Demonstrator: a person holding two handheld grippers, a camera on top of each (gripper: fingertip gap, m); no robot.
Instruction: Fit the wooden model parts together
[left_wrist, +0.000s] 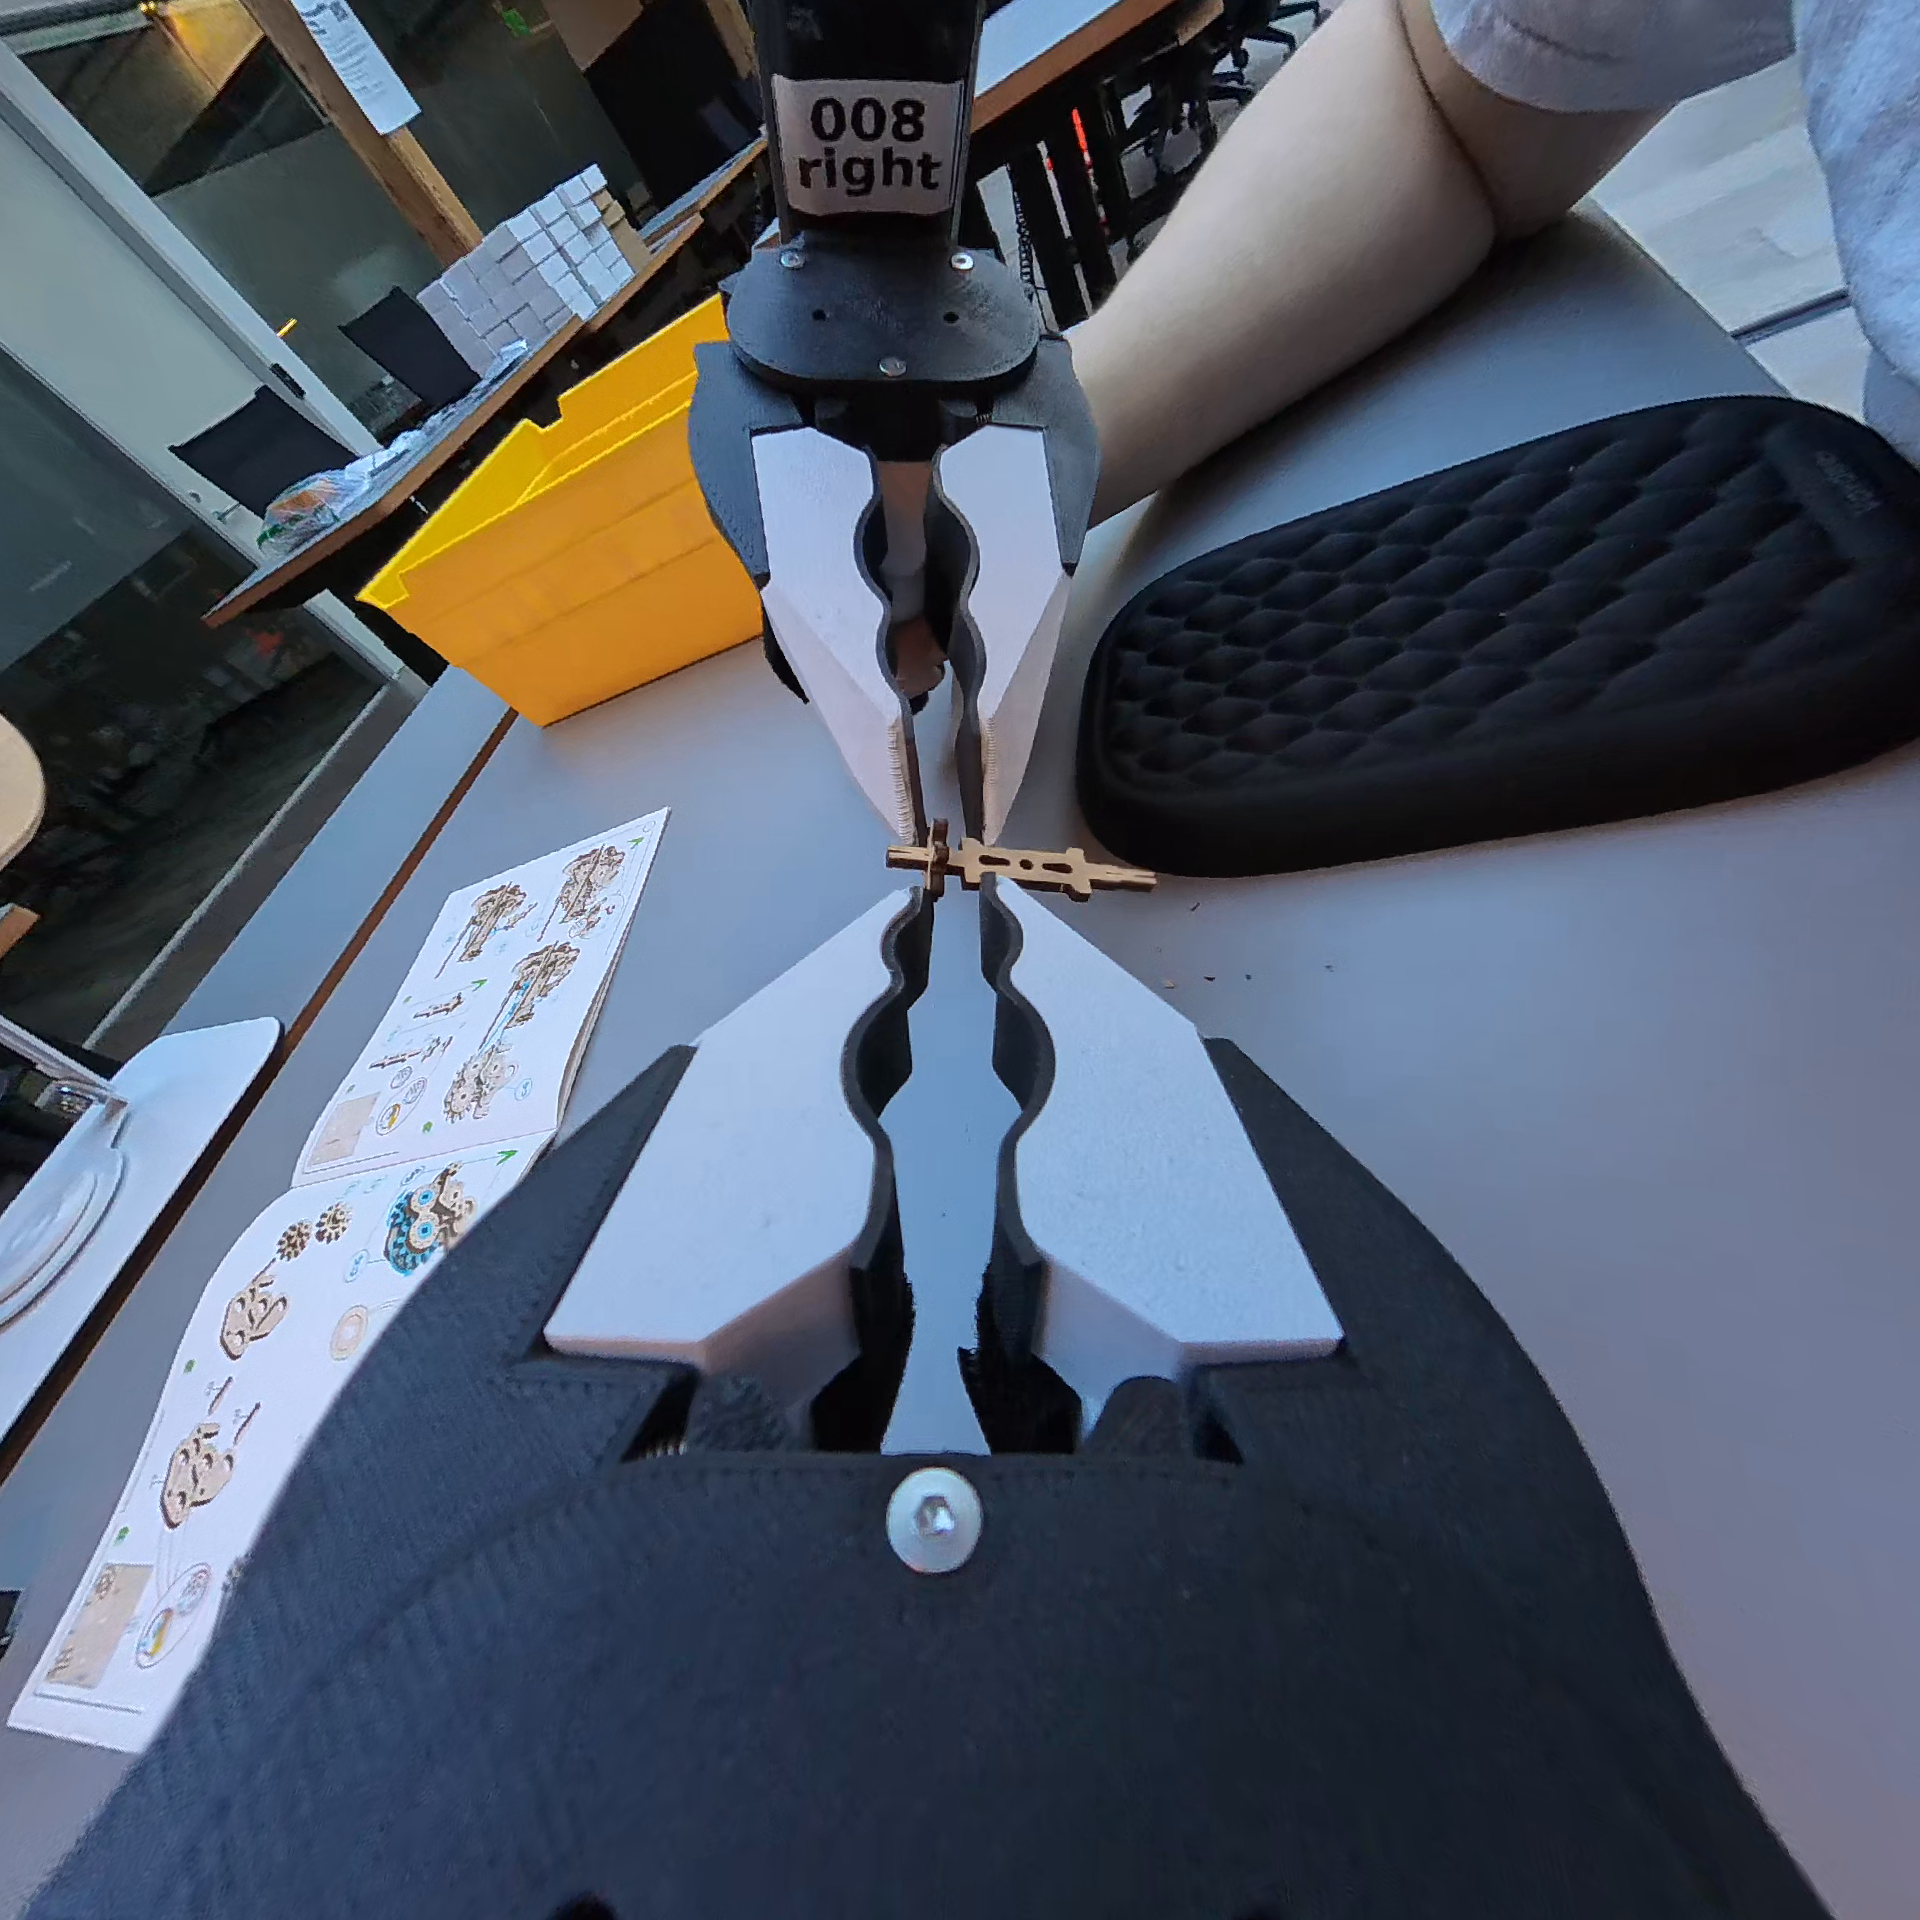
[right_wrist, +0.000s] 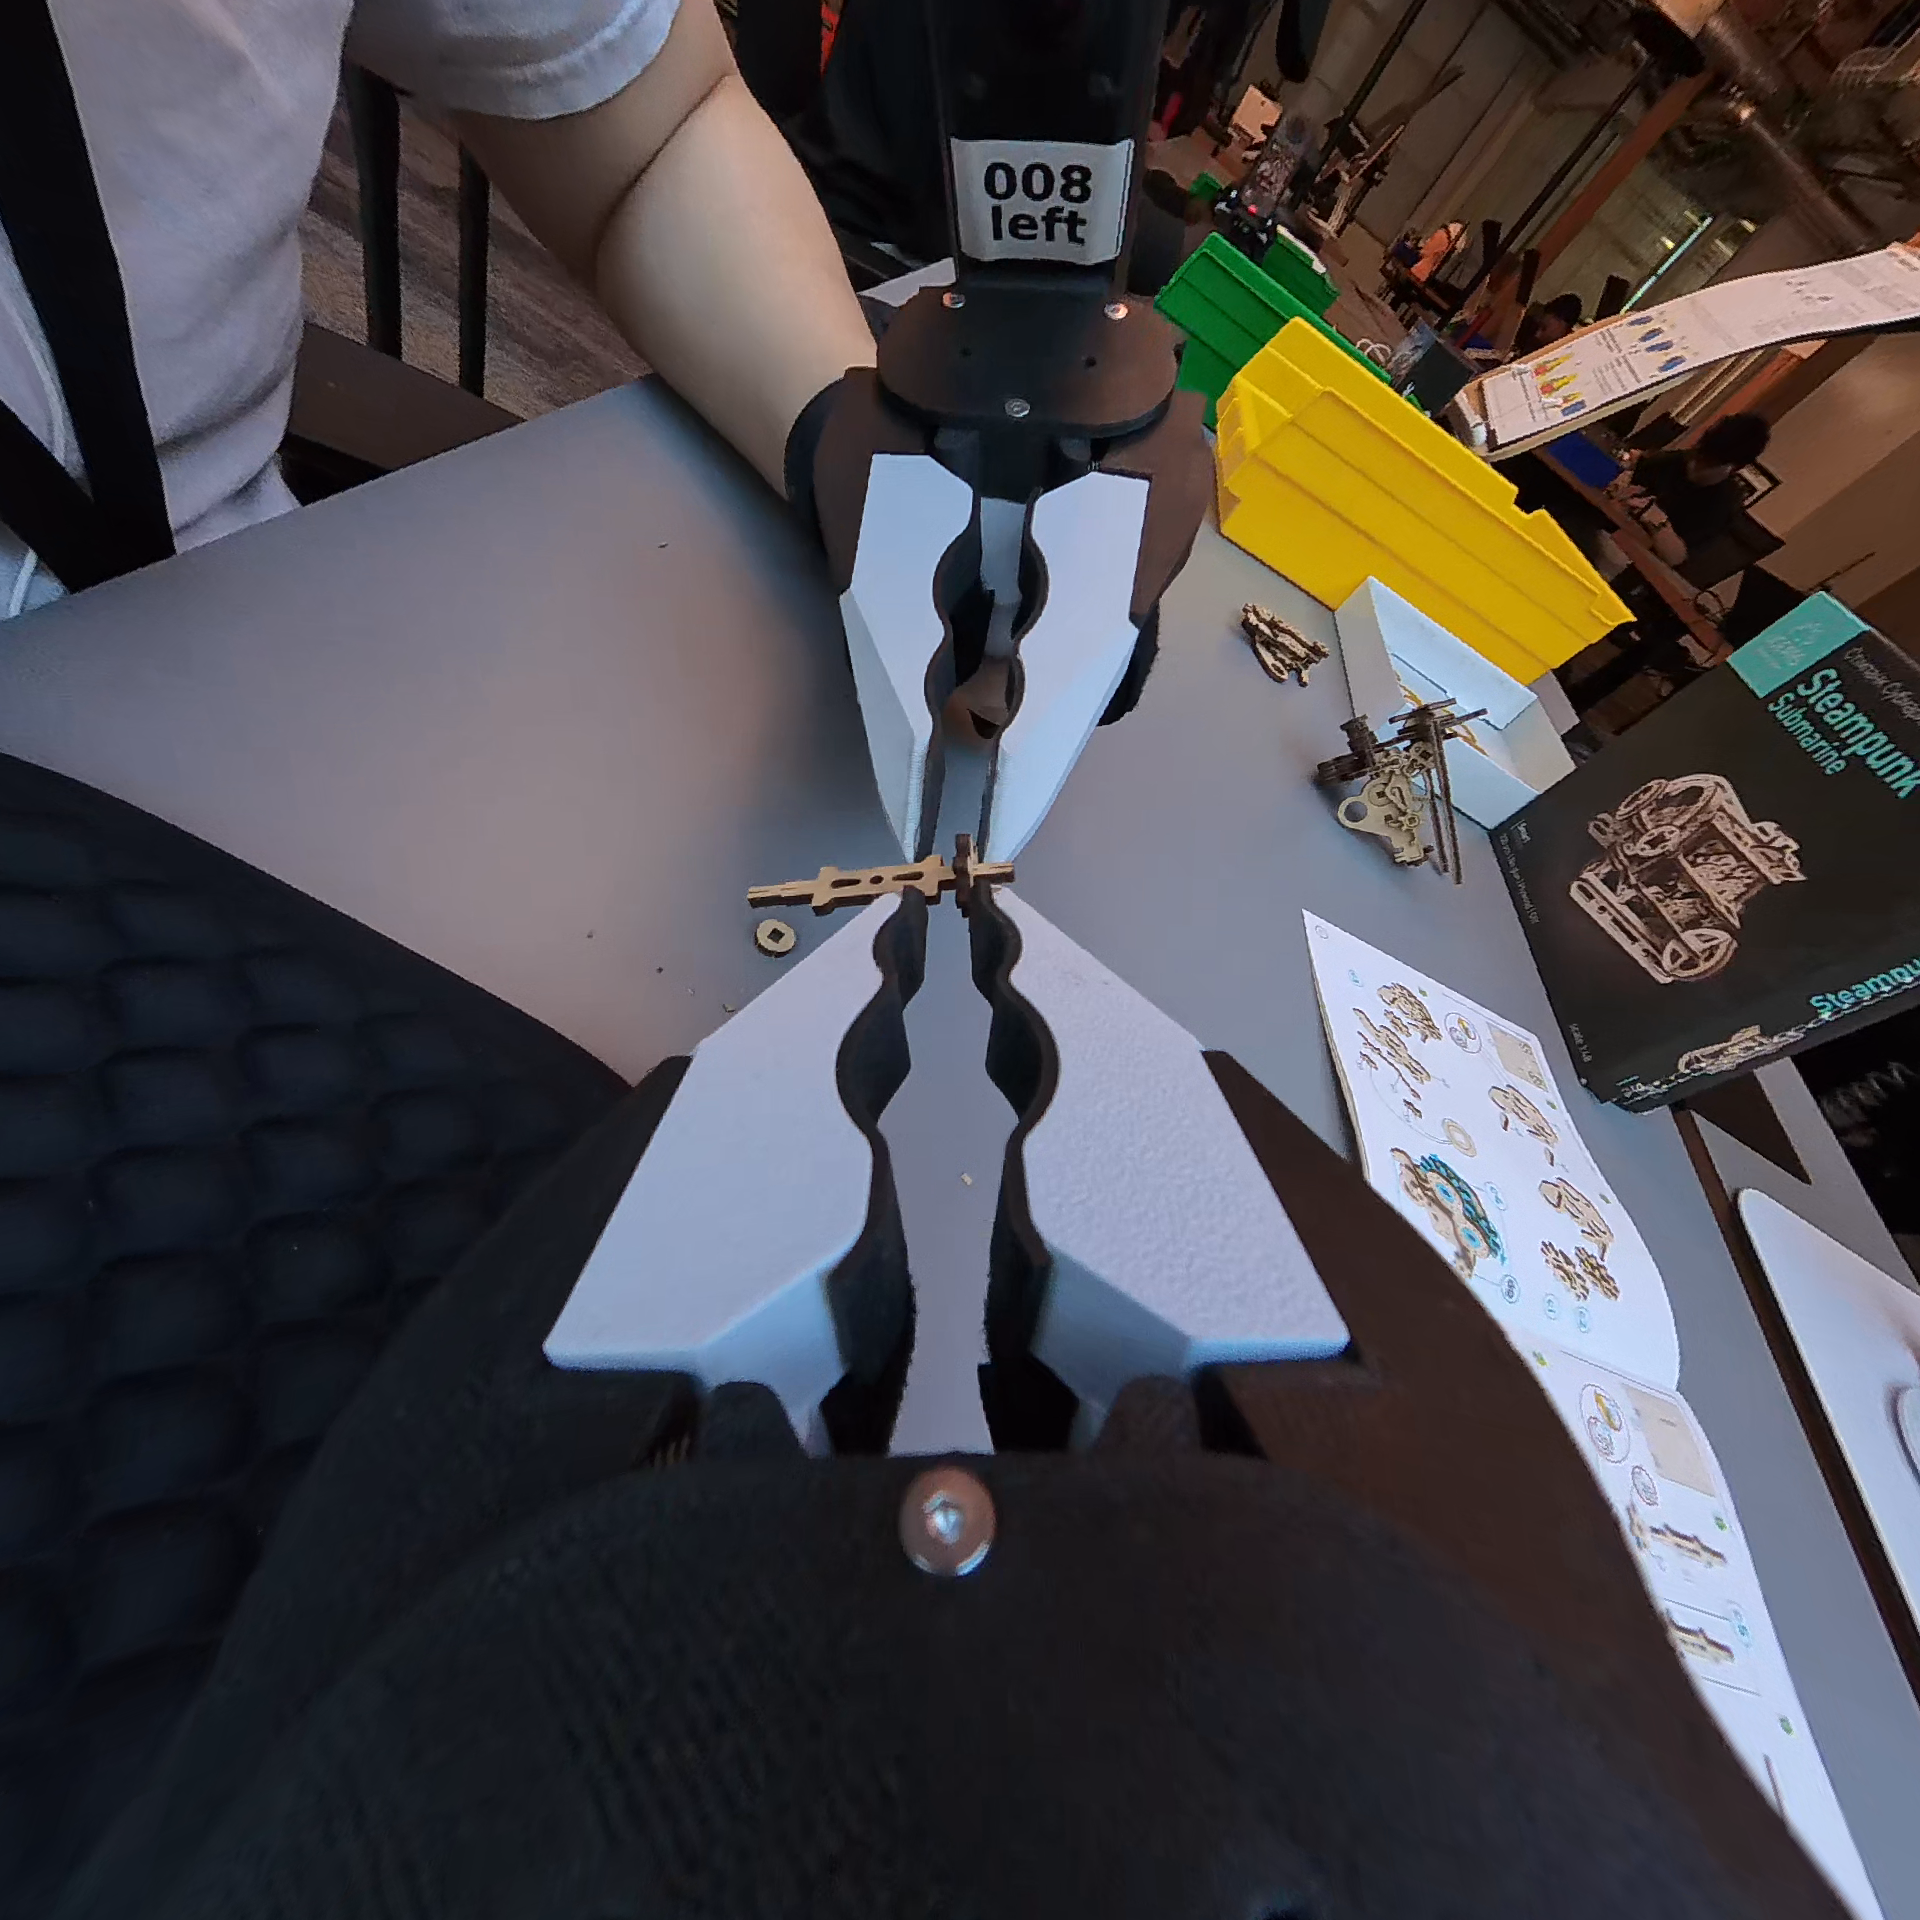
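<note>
Nearest in each wrist view is that view's own gripper. The left gripper (left_wrist: 951, 899) and the right gripper (right_wrist: 945, 906) point tip to tip, and each has its jaws drawn in to a narrow slit. Where the tips meet lies a slim notched wooden strip (left_wrist: 1039, 868). It runs crosswise, just above the grey desk (left_wrist: 1455, 1143), with a small wooden disc (left_wrist: 937, 860) threaded edge-on near one end. Both sets of tips crowd that disc. This suggests one gripper is steadying the strip while the other seats the disc along it, but the pictures do not show which gripper truly clamps the wood, or whether either one does. The head-on pose probably lets the two push against each other along the strip without bending it. Just below the strip's free end, a loose wooden washer (right_wrist: 774, 937) lies on the desk, likely within reach for the next fitting. The black quilted pad (left_wrist: 1507, 644) lies beside the work, and the person's forearm comes down near it, probably for support. The open instruction booklet (right_wrist: 1455, 1143) lies flat on the other side, where its diagrams can be read. Farther off, finished sub-assemblies (right_wrist: 1392, 800) stand clear of the work, next to a white tray (right_wrist: 1455, 675) and the dark kit box (right_wrist: 1714, 883). Yellow bins (left_wrist: 582, 582) sit at the desk's far edge.
</note>
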